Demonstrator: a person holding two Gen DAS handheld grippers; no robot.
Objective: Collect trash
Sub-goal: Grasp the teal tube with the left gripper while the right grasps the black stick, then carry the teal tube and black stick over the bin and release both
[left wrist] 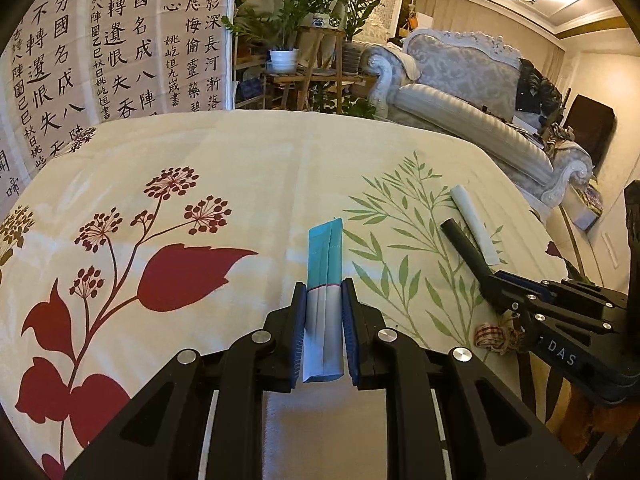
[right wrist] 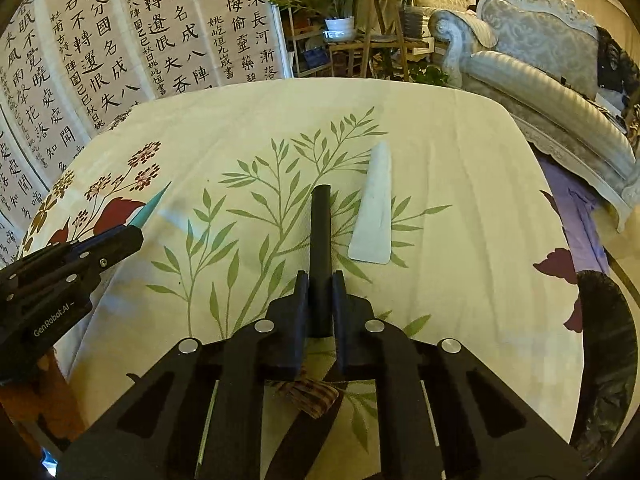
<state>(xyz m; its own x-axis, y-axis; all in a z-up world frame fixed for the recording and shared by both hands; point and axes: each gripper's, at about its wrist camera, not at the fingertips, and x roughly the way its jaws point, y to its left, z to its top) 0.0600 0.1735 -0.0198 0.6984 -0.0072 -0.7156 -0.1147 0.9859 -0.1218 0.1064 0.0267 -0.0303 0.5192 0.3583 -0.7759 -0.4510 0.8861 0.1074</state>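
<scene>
A teal and silver sachet point(left wrist: 325, 248) sticks out forward from between the pads of my left gripper point(left wrist: 324, 289), which is shut on it above the floral tablecloth point(left wrist: 240, 152). My right gripper point(right wrist: 321, 277) is shut on a black tube point(right wrist: 321, 224) that points away over the green leaf print. The left wrist view shows that tube point(left wrist: 460, 240) and the right gripper point(left wrist: 486, 282) at the right. The right wrist view shows the left gripper point(right wrist: 134, 234) with the sachet's teal tip point(right wrist: 154, 204) at the left. A flat white packet point(right wrist: 374, 208) lies on the cloth just right of the tube.
A plaid scrap point(right wrist: 312, 396) lies on the cloth under my right gripper. A black bag point(right wrist: 612, 340) hangs past the table's right edge. A pale sofa point(left wrist: 460, 80) and a plant stand point(left wrist: 316, 64) are beyond the table, with calligraphy sheets point(left wrist: 120, 40) at the left.
</scene>
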